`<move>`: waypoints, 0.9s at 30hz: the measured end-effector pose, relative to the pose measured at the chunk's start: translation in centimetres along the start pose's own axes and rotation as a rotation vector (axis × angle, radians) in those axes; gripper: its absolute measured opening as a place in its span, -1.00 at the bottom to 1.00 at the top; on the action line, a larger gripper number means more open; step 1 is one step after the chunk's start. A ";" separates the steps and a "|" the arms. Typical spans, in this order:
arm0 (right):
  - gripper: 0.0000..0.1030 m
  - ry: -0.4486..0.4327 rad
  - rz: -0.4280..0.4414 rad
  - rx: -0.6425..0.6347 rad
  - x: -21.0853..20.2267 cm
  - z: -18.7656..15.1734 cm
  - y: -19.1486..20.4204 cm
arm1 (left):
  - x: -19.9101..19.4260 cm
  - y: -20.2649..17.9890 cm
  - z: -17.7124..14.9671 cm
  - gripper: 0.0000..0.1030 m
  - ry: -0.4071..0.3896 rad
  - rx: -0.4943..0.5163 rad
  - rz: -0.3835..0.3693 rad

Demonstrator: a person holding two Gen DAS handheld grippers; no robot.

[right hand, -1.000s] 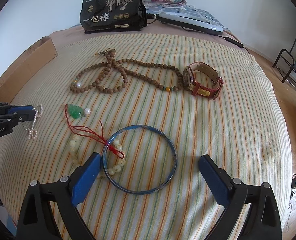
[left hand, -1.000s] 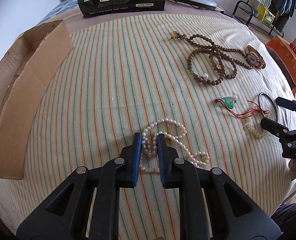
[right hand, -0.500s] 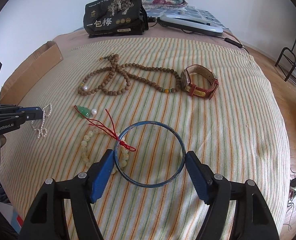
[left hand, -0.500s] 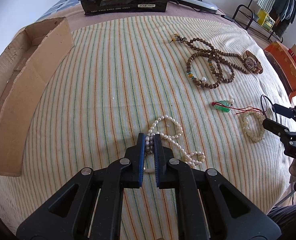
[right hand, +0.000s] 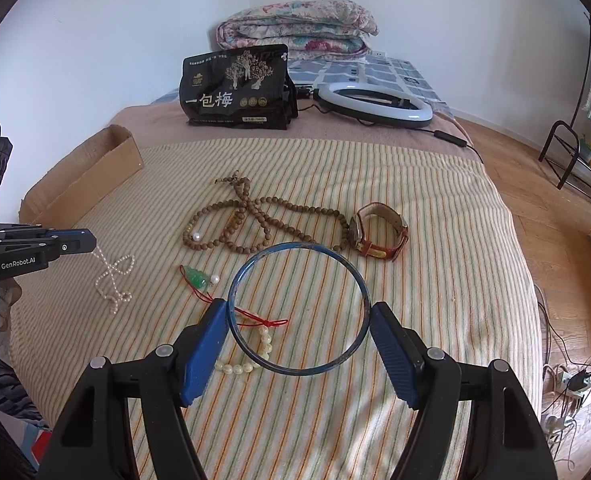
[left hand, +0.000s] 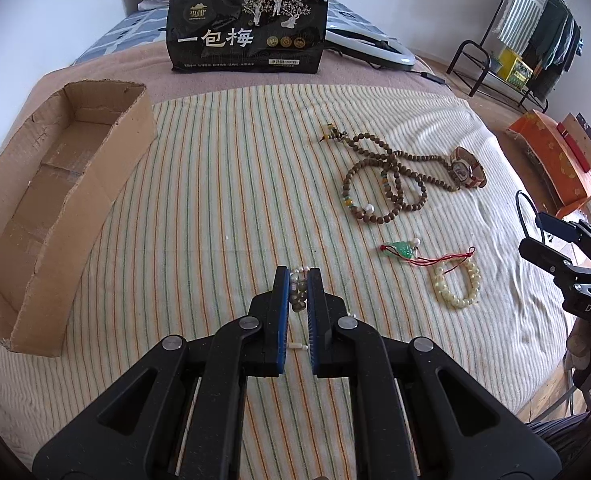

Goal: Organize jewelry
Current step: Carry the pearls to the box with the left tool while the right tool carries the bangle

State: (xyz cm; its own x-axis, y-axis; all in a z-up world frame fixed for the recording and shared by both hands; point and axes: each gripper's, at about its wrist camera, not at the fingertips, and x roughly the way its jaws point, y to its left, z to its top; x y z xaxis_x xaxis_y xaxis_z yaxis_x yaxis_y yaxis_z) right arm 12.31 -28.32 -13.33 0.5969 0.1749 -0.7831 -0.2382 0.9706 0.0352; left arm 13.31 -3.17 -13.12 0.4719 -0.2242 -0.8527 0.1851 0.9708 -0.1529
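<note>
My left gripper (left hand: 297,296) is shut on the white pearl necklace (left hand: 297,278), which hangs from its fingers above the striped bedspread (left hand: 215,200); the right wrist view shows the strand (right hand: 113,280) dangling. My right gripper (right hand: 299,310) is shut on the blue bangle (right hand: 295,245), pads pressing both sides, with the ring held off the bed. Below lie a pale bead bracelet (right hand: 239,368), a green pendant on red cord (right hand: 197,278), a brown bead necklace (right hand: 255,220) and a red-strapped watch (right hand: 379,232). An open cardboard box (left hand: 55,184) sits at the left.
A black snack bag (left hand: 247,28) stands at the back, with a ring light (right hand: 375,104) and a folded quilt (right hand: 295,28) behind it. The bed ends at the right, above wood floor (right hand: 555,240) with cables. An orange box (left hand: 555,160) and a clothes rack stand beyond.
Both grippers rose. The left one closed on the pearl necklace and lifted it off the bed. The right one closed on the blue bangle and raised it.
</note>
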 end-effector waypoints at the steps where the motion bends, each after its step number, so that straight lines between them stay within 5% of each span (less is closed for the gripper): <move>1: 0.44 -0.005 -0.001 0.000 -0.2 0.1 0.1 | -0.3 0.2 0.1 -0.88 -0.006 -0.006 -0.004; 27: 0.44 -0.120 0.062 -0.051 -3.6 6.1 5.6 | -13.1 2.0 4.4 -0.88 -0.329 -0.028 -0.028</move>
State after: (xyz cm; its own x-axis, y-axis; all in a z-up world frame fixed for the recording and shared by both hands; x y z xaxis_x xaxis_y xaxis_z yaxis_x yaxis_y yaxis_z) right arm 13.49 -22.46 -6.53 0.6662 0.2560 -0.7004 -0.3146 0.9480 0.0472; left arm 11.29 1.31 0.00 0.7212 -0.2620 -0.6413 0.1802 0.9648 -0.1916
